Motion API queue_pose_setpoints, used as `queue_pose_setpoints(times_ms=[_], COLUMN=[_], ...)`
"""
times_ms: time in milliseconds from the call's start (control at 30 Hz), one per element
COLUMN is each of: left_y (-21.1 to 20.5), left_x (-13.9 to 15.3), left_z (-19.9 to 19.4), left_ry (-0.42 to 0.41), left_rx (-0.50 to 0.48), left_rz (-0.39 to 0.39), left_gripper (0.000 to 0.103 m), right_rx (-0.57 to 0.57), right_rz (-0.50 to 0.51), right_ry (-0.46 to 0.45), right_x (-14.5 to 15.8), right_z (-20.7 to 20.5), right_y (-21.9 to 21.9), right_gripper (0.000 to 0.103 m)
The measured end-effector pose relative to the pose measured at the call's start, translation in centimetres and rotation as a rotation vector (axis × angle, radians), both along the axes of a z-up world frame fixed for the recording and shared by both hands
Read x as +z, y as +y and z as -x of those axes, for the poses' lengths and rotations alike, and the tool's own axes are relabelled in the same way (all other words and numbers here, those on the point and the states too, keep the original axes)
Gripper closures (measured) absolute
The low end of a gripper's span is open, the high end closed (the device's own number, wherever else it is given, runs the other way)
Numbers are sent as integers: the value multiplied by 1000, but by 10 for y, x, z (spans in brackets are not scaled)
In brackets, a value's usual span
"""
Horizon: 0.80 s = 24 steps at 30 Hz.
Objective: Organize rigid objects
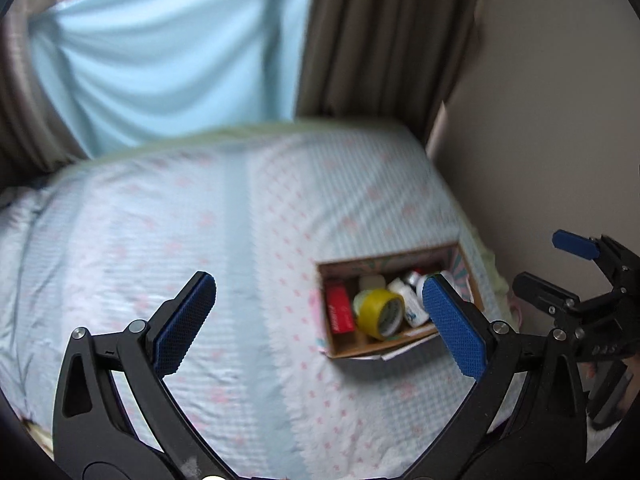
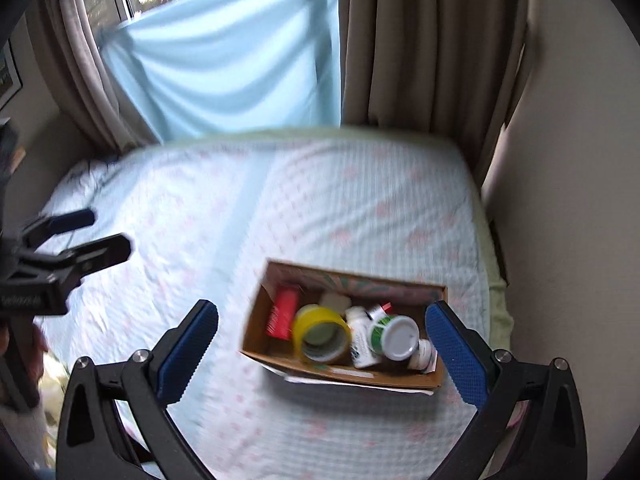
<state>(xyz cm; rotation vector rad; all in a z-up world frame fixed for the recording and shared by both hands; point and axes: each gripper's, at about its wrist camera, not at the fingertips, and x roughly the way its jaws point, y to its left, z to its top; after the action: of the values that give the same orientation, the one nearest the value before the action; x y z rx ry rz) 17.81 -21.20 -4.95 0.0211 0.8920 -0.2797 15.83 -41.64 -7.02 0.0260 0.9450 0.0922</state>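
Observation:
A cardboard box (image 1: 469,280) (image 2: 434,376) sits on the bed near its right edge. It holds a yellow tape roll (image 1: 379,313) (image 2: 320,332), a red box (image 1: 339,314) (image 2: 283,316), white bottles (image 1: 412,306) (image 2: 362,336) and a green-labelled jar with a white lid (image 2: 394,336). My left gripper (image 1: 320,322) is open and empty above the bed, left of the box. My right gripper (image 2: 322,354) is open and empty above the box; it also shows at the right edge of the left wrist view (image 1: 552,264).
The bed (image 1: 160,240) (image 2: 320,208) has a pale blue sheet with pink dots. A wall (image 2: 568,200) runs along its right side. Brown curtains (image 2: 432,40) and a light blue cloth (image 2: 240,60) hang behind it. The left gripper also shows at the left of the right wrist view (image 2: 100,232).

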Motion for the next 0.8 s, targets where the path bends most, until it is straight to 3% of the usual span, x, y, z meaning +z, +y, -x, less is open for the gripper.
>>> queue_pose_setpoints(times_ms=[133,267,500,800], left_y=[47,83,112,110], left_x=[49,71,82,84], left_z=[48,87,129,131], left_ry=[-140,-208,-262,-281], left_rx=[74,128,178,164], left_rz=[-31,-26,-4,-10], left_gripper=[0,0,0,0], right_rx=[-55,-62,-60,-109], right_rz=[-46,-40,23,54], right_ry=[-115,-202,-290,-317], right_x=[51,75,84,89], right_z=[30,56,83,92], right_y=[40,72,102,100], right_gripper=[0,0,0,0])
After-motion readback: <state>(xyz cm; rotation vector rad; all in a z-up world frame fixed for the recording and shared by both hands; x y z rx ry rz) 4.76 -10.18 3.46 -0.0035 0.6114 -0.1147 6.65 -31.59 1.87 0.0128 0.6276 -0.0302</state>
